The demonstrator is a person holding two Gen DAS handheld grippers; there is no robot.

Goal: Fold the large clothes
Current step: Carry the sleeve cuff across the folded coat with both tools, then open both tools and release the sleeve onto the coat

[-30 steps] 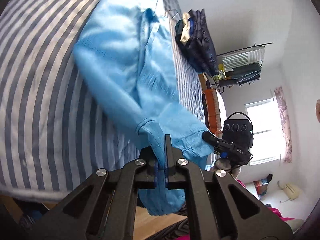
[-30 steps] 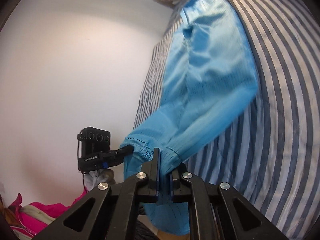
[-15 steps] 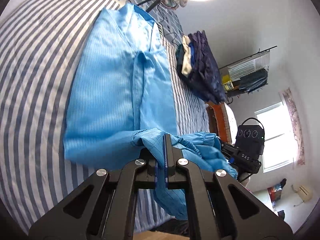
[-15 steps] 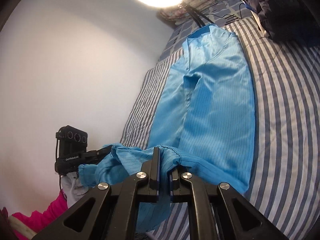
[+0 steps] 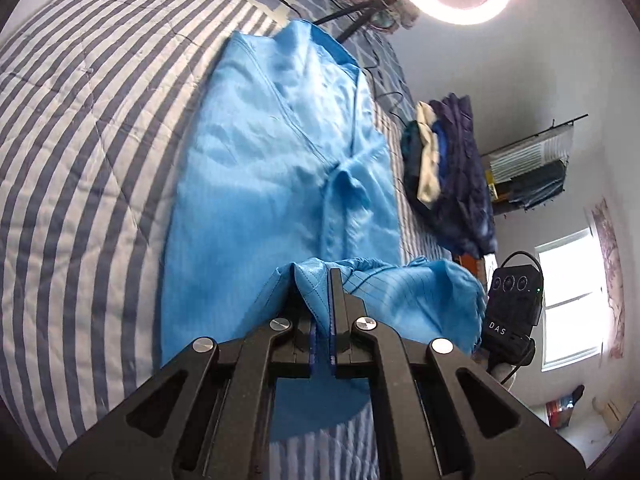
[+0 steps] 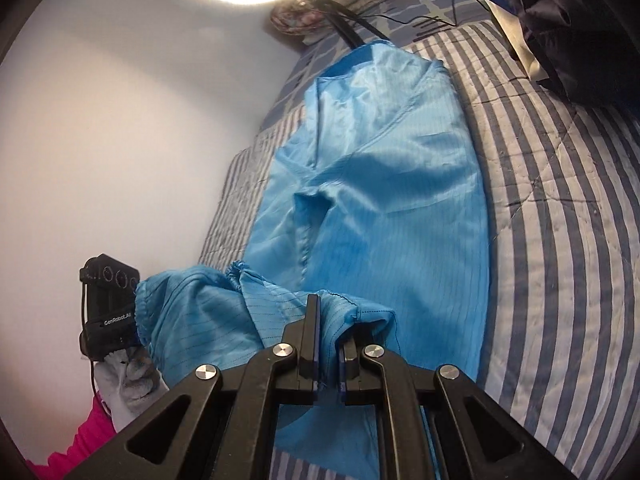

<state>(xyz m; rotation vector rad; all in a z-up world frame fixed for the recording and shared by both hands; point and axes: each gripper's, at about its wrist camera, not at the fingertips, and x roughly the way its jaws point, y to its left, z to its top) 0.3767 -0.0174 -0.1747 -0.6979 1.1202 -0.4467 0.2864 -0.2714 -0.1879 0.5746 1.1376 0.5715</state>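
Both grippers, left gripper (image 5: 320, 316) and right gripper (image 6: 328, 344), fingers pinching the blue garment's (image 5: 272, 168) cuffed ends, have carried them from off the striped bed (image 5: 80, 128) over its body: lengthwise fold underway.

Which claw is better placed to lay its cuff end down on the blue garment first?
Neither clearly: left claw and right claw each clamp a lifted cuff end above the blue garment.

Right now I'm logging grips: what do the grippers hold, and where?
Both hold the light blue garment: the left gripper and the right gripper each pinch its near gathered hem edge.
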